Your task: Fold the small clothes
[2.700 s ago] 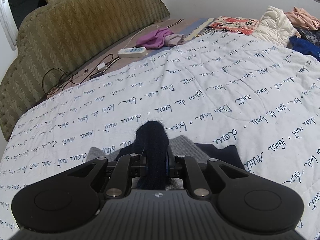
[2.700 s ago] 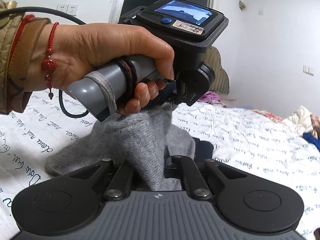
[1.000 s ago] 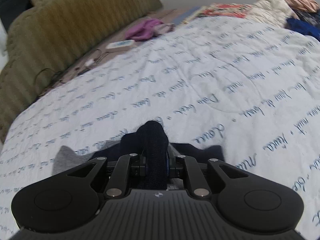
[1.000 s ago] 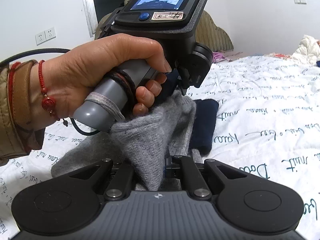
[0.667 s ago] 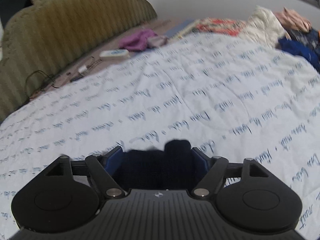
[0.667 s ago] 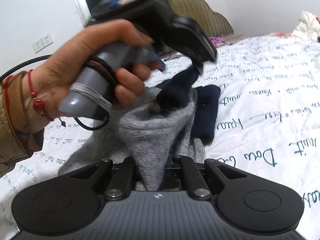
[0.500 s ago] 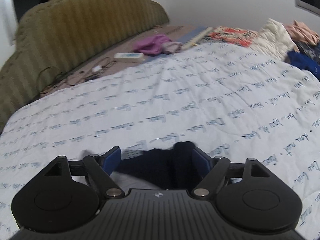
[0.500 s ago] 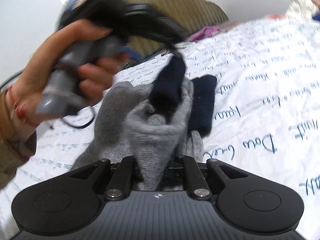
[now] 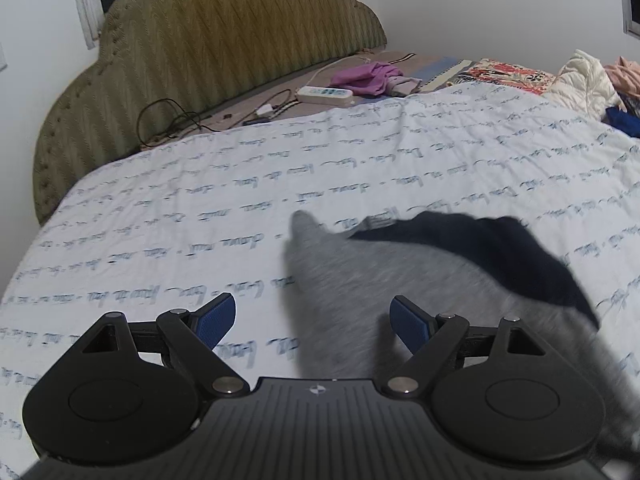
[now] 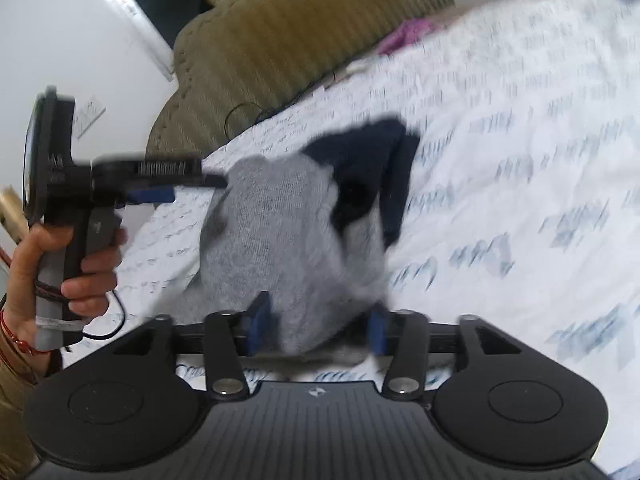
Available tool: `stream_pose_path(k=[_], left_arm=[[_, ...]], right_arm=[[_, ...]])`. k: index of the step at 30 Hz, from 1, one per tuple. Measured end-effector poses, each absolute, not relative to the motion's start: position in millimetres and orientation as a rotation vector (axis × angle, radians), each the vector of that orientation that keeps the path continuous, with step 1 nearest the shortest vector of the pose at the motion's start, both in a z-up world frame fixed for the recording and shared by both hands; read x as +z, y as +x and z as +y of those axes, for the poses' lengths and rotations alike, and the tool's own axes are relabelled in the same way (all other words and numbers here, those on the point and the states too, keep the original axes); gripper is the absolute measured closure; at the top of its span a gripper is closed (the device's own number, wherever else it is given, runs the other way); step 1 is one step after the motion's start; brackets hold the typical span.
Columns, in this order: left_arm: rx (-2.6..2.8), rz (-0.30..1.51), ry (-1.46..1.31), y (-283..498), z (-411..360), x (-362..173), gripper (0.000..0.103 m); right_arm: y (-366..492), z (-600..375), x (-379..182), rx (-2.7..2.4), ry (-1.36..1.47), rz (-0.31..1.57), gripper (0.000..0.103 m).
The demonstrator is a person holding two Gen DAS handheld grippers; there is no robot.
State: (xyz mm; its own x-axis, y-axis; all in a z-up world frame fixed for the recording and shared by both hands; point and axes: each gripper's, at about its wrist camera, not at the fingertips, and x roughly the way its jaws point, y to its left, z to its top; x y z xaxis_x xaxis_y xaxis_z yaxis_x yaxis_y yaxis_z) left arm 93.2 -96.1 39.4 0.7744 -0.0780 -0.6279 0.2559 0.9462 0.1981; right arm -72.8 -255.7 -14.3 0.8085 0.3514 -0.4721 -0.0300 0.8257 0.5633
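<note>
Grey knit with a navy cuff, the sock bundle (image 9: 360,288) lies loosely heaped on the bed's printed quilt (image 9: 200,208). It is flanked, not pinched, by the spread right gripper (image 10: 316,320); the left gripper (image 9: 312,316) is also spread, holding nothing. With neither gripper clamped, the fold could spring apart. Farther off, the headboard (image 9: 208,40) is seen.

Grey sock (image 9: 360,292) with navy cuff (image 9: 516,256) on a white quilt (image 9: 360,168) (blue script print), olive headboard (image 9: 200,40).
</note>
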Motion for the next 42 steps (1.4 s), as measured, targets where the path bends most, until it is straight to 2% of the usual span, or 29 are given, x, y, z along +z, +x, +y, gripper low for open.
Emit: stream_pose_path(k=[2, 5, 10, 14, 16, 17, 18, 21, 23, 25, 26, 28, 30, 32, 37, 40, 42], left_arm=[[-0.188, 0.671, 0.268, 96, -89, 37, 0.017], [-0.195, 0.692, 0.224, 109, -81, 33, 0.017], [-0.206, 0.714, 0.142, 137, -72, 29, 0.016], [-0.231, 0.734, 0.096, 160, -71, 24, 0.018], [-0.238, 0.736, 0.119, 169, -77, 19, 0.037], [-0.256, 0.743, 0.13, 172, -81, 16, 0.058], [-0.275, 0.755, 0.131, 176, -85, 13, 0.077], [-0.254, 0.751, 0.13, 184, -95, 8, 0.089], [-0.24, 0.734, 0.165, 190, -104, 3, 0.091], [-0.22, 0.727, 0.217, 194, -111, -3, 0.09], [-0.221, 0.726, 0.238, 192, -111, -5, 0.08], [-0.227, 0.714, 0.254, 184, -108, -4, 0.069], [-0.191, 0.686, 0.266, 173, -102, 1, 0.042], [-0.162, 0.653, 0.286, 158, -96, 8, 0.031], [-0.175, 0.642, 0.261, 117, -87, 20, 0.029], [-0.208, 0.665, 0.266, 97, -90, 13, 0.028], [-0.195, 0.656, 0.318, 91, -95, 3, 0.026]], right_arm=[[-70, -271, 0, 0.172, 0.56, 0.549, 0.035], [-39, -291, 11, 0.15, 0.566, 0.519, 0.034], [57, -303, -2, 0.177, 0.511, 0.638, 0.033], [97, -305, -19, 0.173, 0.521, 0.702, 0.034], [105, -303, -24, 0.177, 0.523, 0.69, 0.07], [108, -303, -24, 0.169, 0.523, 0.681, 0.086], [109, -303, -23, 0.163, 0.522, 0.667, 0.089], [108, -302, -17, 0.122, 0.47, 0.617, 0.092], [108, -304, -17, 0.076, 0.456, 0.592, 0.092], [112, -305, -22, 0.053, 0.444, 0.608, 0.093], [113, -304, -25, 0.044, 0.424, 0.624, 0.092], [111, -300, -27, 0.046, 0.39, 0.644, 0.091], [103, -300, -22, 0.024, 0.392, 0.632, 0.078], [89, -299, -11, -0.016, 0.373, 0.596, 0.076], [46, -277, 17, 0.083, 0.29, 0.541, 0.076], [33, -259, 11, 0.178, 0.26, 0.601, 0.076], [33, -253, -2, 0.158, 0.231, 0.656, 0.07]])
